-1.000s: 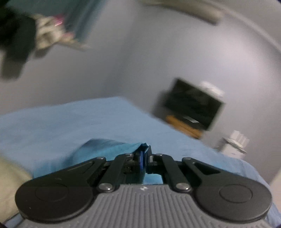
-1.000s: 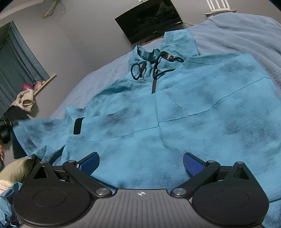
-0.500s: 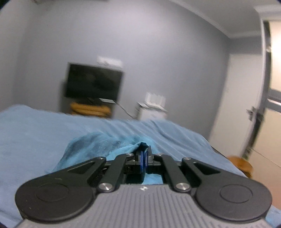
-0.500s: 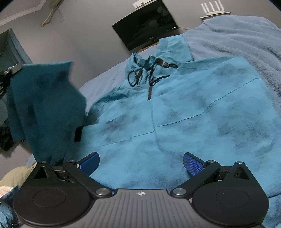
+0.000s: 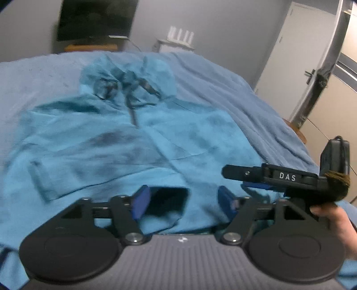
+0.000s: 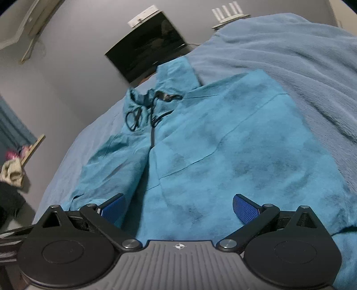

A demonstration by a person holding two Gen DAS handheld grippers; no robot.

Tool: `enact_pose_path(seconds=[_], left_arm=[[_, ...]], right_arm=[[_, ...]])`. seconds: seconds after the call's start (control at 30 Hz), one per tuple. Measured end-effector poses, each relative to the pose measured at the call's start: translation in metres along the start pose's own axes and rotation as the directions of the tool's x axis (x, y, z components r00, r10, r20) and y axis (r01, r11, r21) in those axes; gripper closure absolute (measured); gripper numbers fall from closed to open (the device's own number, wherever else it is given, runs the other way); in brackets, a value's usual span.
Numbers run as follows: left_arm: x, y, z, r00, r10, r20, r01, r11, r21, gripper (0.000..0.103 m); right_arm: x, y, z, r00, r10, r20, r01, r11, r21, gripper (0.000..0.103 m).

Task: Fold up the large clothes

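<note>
A teal hooded jacket (image 5: 156, 138) lies front up on the bed, its hood and black drawcords at the far end. One sleeve is folded across its front, and the dark cuff opening (image 5: 169, 198) lies between my left gripper's (image 5: 181, 200) blue pads. Those jaws are opening and the pads stand clear of the cloth. In the right wrist view the jacket (image 6: 223, 145) spreads ahead, and my right gripper (image 6: 178, 207) hovers open over its lower part with nothing gripped. The right gripper's fingers (image 5: 245, 172) show side-on at the right of the left wrist view, held by a hand (image 5: 330, 220).
A blue blanket (image 6: 290, 55) covers the bed around the jacket. A dark TV (image 5: 96, 17) hangs on the far wall beside a white router (image 5: 180, 35). A door (image 5: 301, 55) stands at the right. Clothes (image 6: 11, 171) pile at the left.
My left gripper carried the sleeve up and across, lowered it onto the jacket's front, and went from shut on the cloth to open. The right gripper only shifted slightly.
</note>
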State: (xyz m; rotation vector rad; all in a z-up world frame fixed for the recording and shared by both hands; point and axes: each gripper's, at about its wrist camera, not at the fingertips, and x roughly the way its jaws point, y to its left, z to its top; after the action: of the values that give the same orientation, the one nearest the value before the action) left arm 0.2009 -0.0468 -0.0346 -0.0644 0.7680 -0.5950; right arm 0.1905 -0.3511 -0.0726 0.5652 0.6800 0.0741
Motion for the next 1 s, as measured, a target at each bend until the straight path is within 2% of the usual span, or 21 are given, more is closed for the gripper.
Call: enact_pose_path(seconds=[0.07,0.1,0.17,0.23,0.27,0.37,0.47,0.6,0.63,0.7,0.77,0.83,0.87,0.9,1.0], left_arm=[[-0.021,0.013,-0.004,0.990,0.132,0.047,-0.132,0.991,-0.005,0.020],[-0.028,0.024,-0.007,0.973,0.223,0.063,-0.222,0.975,-0.026,0.019],[-0.033,0.046,-0.008,0.934,0.353,0.052,-0.347,0.933,-0.097,0.019],[-0.031,0.074,-0.017,0.899,0.438,0.015,-0.426,0.882,-0.203,0.019],[-0.028,0.086,-0.018,0.893,0.450,-0.011,-0.438,0.864,-0.248,0.019],[-0.019,0.109,-0.027,0.901,0.427,-0.080,-0.428,0.843,-0.326,0.019],[-0.017,0.109,-0.029,0.893,0.443,-0.083,-0.446,0.840,-0.309,0.019],[-0.015,0.108,-0.030,0.878,0.473,-0.066,-0.471,0.834,-0.287,0.019],[-0.021,0.105,-0.031,0.880,0.471,-0.056,-0.466,0.835,-0.292,0.019],[-0.026,0.109,-0.033,0.888,0.459,-0.034,-0.445,0.837,-0.320,0.019],[-0.030,0.111,-0.032,0.895,0.445,-0.016,-0.421,0.833,-0.358,0.019],[-0.032,0.117,-0.033,0.901,0.433,-0.006,-0.400,0.827,-0.395,0.019],[-0.033,0.119,-0.034,0.904,0.428,0.000,-0.391,0.826,-0.406,0.019],[-0.034,0.120,-0.034,0.905,0.425,0.005,-0.385,0.825,-0.414,0.019],[-0.035,0.119,-0.033,0.905,0.425,0.007,-0.383,0.824,-0.418,0.019]], right_arm=[[0.002,0.007,-0.001,1.000,0.013,-0.006,-0.013,0.999,-0.039,0.000],[0.002,0.012,-0.001,1.000,0.020,-0.008,-0.020,0.998,-0.066,0.001],[0.000,0.025,-0.004,1.000,0.028,-0.005,-0.028,0.990,-0.135,0.002],[-0.003,0.043,-0.010,0.999,0.038,0.006,-0.035,0.971,-0.235,0.003],[-0.005,0.054,-0.014,0.999,0.045,0.008,-0.041,0.955,-0.293,0.003],[-0.005,0.088,-0.033,0.998,0.060,-0.006,-0.055,0.872,-0.487,0.007],[0.002,0.123,-0.059,0.998,0.049,-0.038,-0.062,0.741,-0.669,0.015],[0.011,0.163,-0.096,0.998,0.042,-0.052,-0.066,0.533,-0.844,0.026],[0.015,0.171,-0.103,0.998,0.042,-0.049,-0.064,0.499,-0.864,0.027],[0.025,0.180,-0.110,0.997,0.041,-0.063,-0.075,0.458,-0.886,0.033],[0.035,0.184,-0.114,0.997,0.022,-0.077,-0.079,0.445,-0.892,0.042],[0.044,0.185,-0.115,0.996,-0.006,-0.094,-0.081,0.456,-0.886,0.063],[0.046,0.183,-0.114,0.995,-0.011,-0.104,-0.086,0.469,-0.879,0.088],[0.046,0.181,-0.112,0.994,0.000,-0.112,-0.098,0.483,-0.870,0.099],[0.033,0.176,-0.107,0.996,0.063,-0.058,-0.082,0.515,-0.853,0.101]])
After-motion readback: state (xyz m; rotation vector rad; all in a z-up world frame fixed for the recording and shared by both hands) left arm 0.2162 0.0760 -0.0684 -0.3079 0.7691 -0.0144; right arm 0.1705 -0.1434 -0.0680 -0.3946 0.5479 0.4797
